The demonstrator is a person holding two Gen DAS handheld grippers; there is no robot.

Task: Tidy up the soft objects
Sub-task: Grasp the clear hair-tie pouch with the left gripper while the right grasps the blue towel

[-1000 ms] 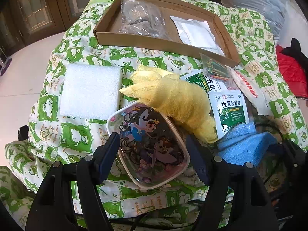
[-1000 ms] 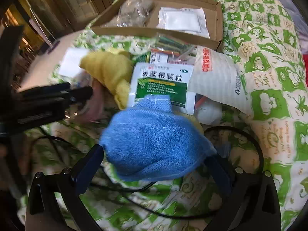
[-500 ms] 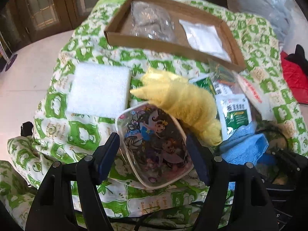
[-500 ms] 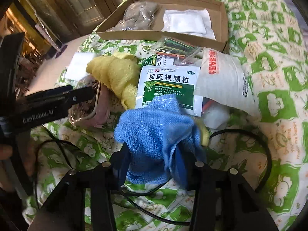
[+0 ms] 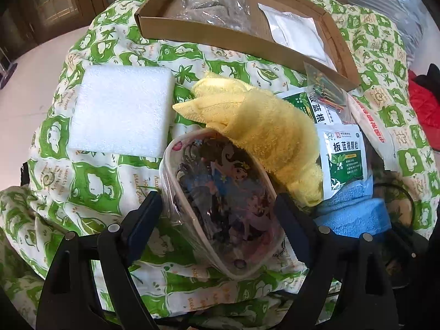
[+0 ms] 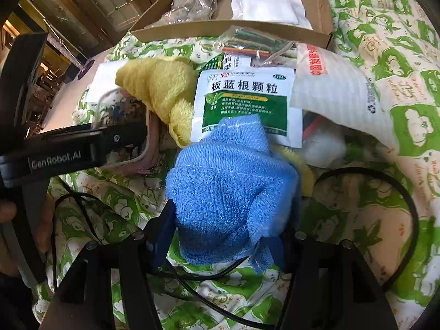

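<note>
While the green-patterned quilt [image 5: 90, 181] fills both frames, the cardboard tray [image 5: 236, 37] sits upper centre, seemingly the sorting spot. Yellow towel [image 5: 264, 129] sprawls mid-frame over the cartoon pouch [image 5: 220, 203]. Left gripper [image 5: 220, 211], jaws apart, straddles that pouch, probably lining up a grasp. Right gripper [image 6: 228, 236] is clamped on the blue towel [image 6: 231, 189], lower centre, bunching it for lifting.
</note>
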